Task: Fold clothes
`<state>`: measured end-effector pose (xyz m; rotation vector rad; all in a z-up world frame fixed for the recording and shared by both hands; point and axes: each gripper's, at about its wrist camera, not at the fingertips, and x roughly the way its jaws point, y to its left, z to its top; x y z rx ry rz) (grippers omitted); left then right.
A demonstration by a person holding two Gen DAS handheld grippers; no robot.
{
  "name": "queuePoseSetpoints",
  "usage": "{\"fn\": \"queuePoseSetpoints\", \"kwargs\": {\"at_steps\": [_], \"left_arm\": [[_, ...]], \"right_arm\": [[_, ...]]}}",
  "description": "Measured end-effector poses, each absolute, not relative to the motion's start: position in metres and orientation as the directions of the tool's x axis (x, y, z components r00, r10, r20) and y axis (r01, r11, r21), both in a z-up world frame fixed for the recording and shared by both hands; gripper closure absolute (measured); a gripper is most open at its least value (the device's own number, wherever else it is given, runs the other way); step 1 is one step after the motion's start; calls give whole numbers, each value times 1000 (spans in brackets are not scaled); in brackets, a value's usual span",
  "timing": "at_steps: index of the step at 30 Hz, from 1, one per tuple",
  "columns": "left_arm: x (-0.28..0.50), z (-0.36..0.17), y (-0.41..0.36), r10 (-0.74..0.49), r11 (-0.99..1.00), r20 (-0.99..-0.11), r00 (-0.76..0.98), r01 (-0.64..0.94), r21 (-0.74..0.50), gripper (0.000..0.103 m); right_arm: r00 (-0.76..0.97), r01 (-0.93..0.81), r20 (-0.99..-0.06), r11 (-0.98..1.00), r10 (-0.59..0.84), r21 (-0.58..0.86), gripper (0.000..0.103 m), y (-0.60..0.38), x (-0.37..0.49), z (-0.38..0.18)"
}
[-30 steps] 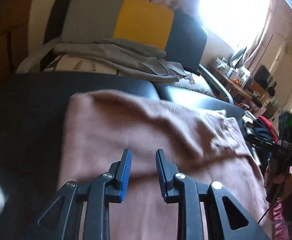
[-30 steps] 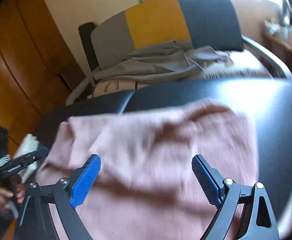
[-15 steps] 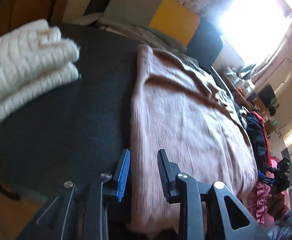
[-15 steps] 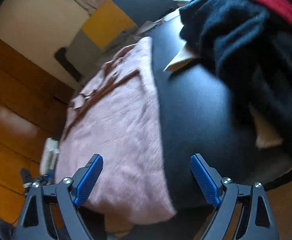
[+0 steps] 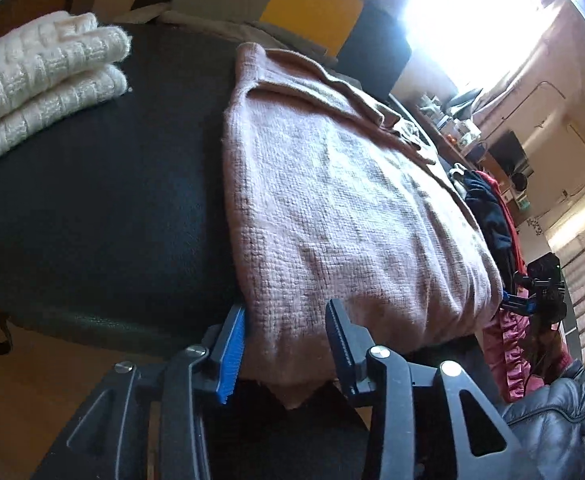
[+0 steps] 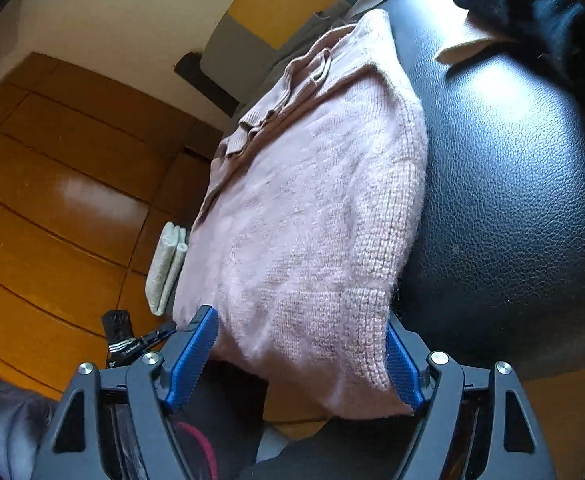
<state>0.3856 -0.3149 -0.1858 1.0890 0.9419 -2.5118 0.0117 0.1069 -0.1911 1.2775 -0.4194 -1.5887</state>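
Pink knit sweater (image 5: 344,208) overhangs the lower-frame worktop (image 5: 92,184) edge; both gaping claws, left claw (image 5: 286,354) and right claw (image 6: 296,360), straddle its hem, likely for pinching.

No word, number or brand can be read in either view. The other gripper (image 6: 132,344), seen from the right wrist, carries small white print on its black body — too tiny and blurred to make out.
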Motion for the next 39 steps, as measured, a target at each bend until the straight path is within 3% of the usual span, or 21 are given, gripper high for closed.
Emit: {"fn": "queuePoseSetpoints", "kwargs": {"at_steps": [4, 8, 12, 15, 16, 17, 18, 19, 20, 22, 26, 31, 39], "left_arm": [[377, -190, -304, 89, -771, -735, -672, 421, -479, 60], [369, -194, -293, 96, -791, -771, -630, 422, -444, 60], [371, -193, -300, 126, -736, -751, -648, 447, -508, 61], [372, -196, -305, 141, -709, -739, -658, 454, -540, 61], [371, -196, -303, 130, -718, -749, -650, 459, -523, 66], [369, -196, -301, 103, -735, -768, -632, 472, -487, 74], [368, -196, -300, 71, -751, -790, -609, 488, -444, 90], [368, -196, -301, 59, -754, -799, -598, 498, -429, 95], [368, -197, -303, 62, -748, -799, -598, 502, -434, 95], [369, -198, -304, 64, -744, -800, -596, 507, -436, 95], [369, -192, -304, 72, -747, -795, -603, 495, -443, 96], [374, -169, -315, 185, -720, -684, -705, 377, -583, 96], [354, -127, -340, 279, -706, -539, -794, 210, -676, 96]], "right_arm": [[77, 503, -524, -421, -848, 755, 23, 104, 15, -192], [45, 597, -593, -454, -804, 661, 23, 90, 27, -184], [19, 664, -648, -475, -761, 577, 22, 83, 37, -178], [27, 640, -656, -491, -754, 591, 20, 83, 36, -178], [27, 634, -668, -503, -744, 587, 21, 83, 36, -177], [27, 629, -679, -515, -734, 582, 22, 83, 35, -177], [12, 641, -705, -536, -709, 550, 31, 82, 38, -176], [-3, 653, -731, -555, -683, 516, 46, 81, 41, -174], [2, 656, -750, -565, -662, 501, 54, 82, 43, -176], [15, 653, -760, -569, -650, 499, 90, 82, 45, -178], [41, 631, -723, -543, -690, 554, 90, 82, 46, -175], [71, 601, -673, -506, -737, 618, 90, 81, 47, -173], [76, 552, -508, -388, -858, 738, 90, 71, 21, -139]]}}
